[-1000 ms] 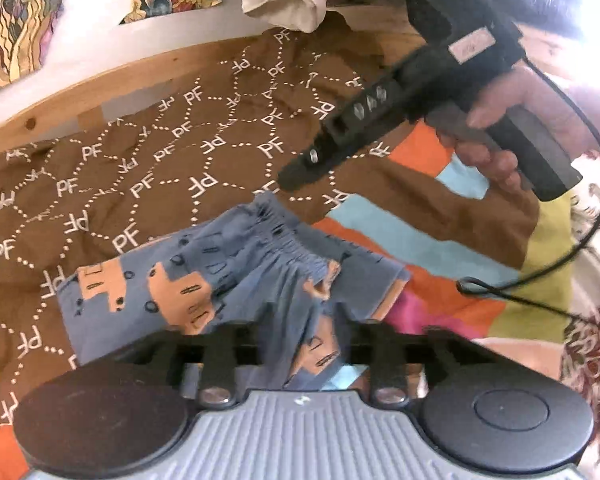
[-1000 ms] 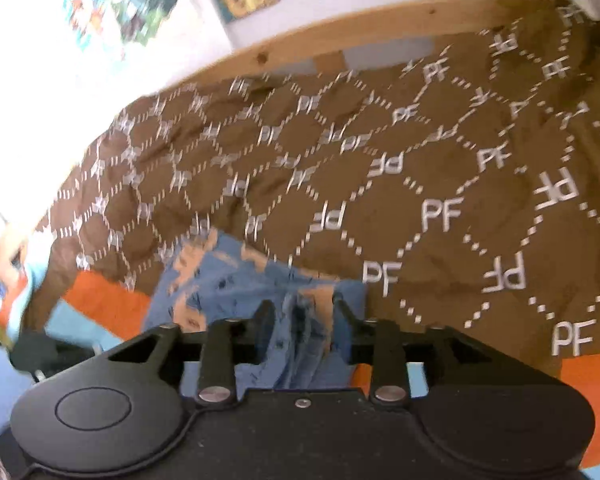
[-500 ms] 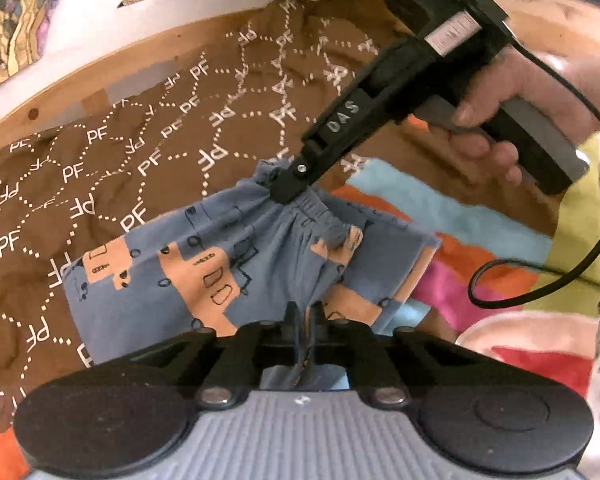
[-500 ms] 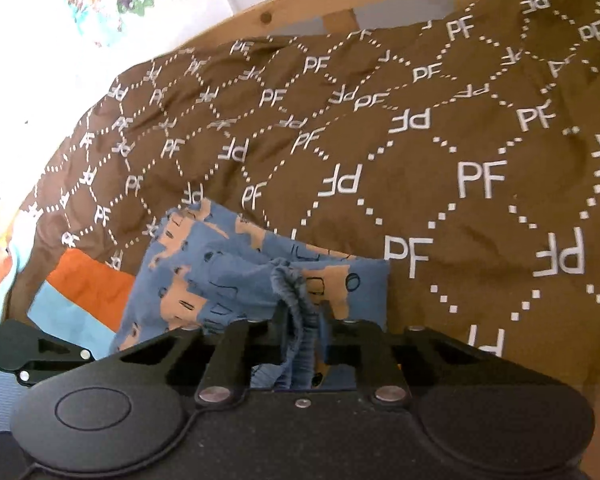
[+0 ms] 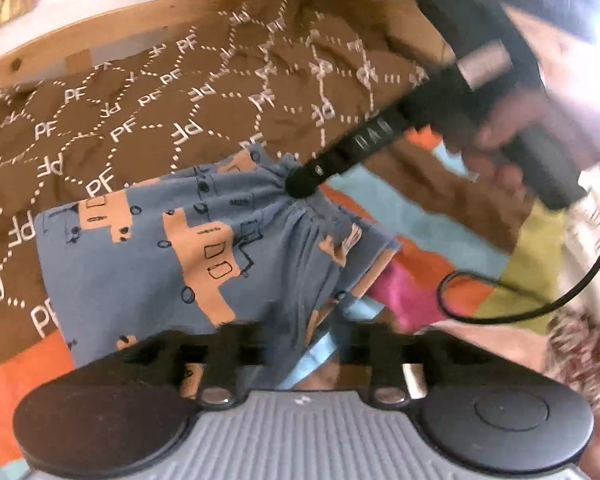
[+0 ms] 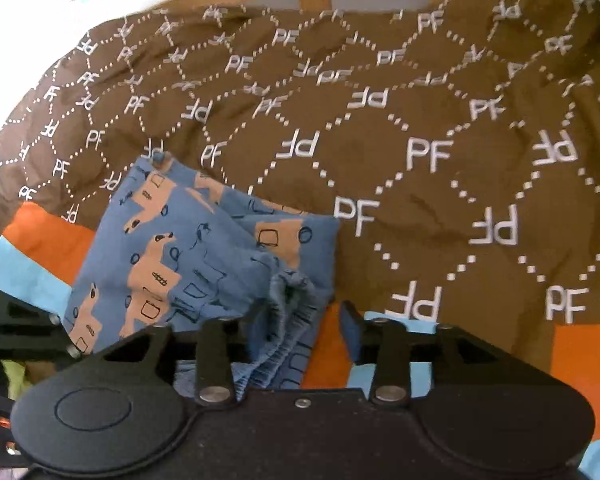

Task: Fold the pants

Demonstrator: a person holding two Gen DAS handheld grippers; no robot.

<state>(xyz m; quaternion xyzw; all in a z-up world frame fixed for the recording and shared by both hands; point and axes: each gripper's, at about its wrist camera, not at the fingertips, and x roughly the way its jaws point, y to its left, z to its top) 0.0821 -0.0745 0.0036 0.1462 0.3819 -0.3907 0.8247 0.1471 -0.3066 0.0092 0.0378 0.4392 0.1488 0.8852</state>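
Both tongs are apart now. Left gripper (image 5: 300, 344) hangs over the near edge of the pants (image 5: 172, 256); right gripper (image 6: 300, 320) has the bunched waistband (image 6: 288, 312) loose between its fingers, not pinched. The pants lie folded on the brown PF blanket (image 6: 420, 120), so this looks like the let-go after a fold. Next I'd back both off and flatten that bunched bit. Half a second ago both were clamped on cloth.
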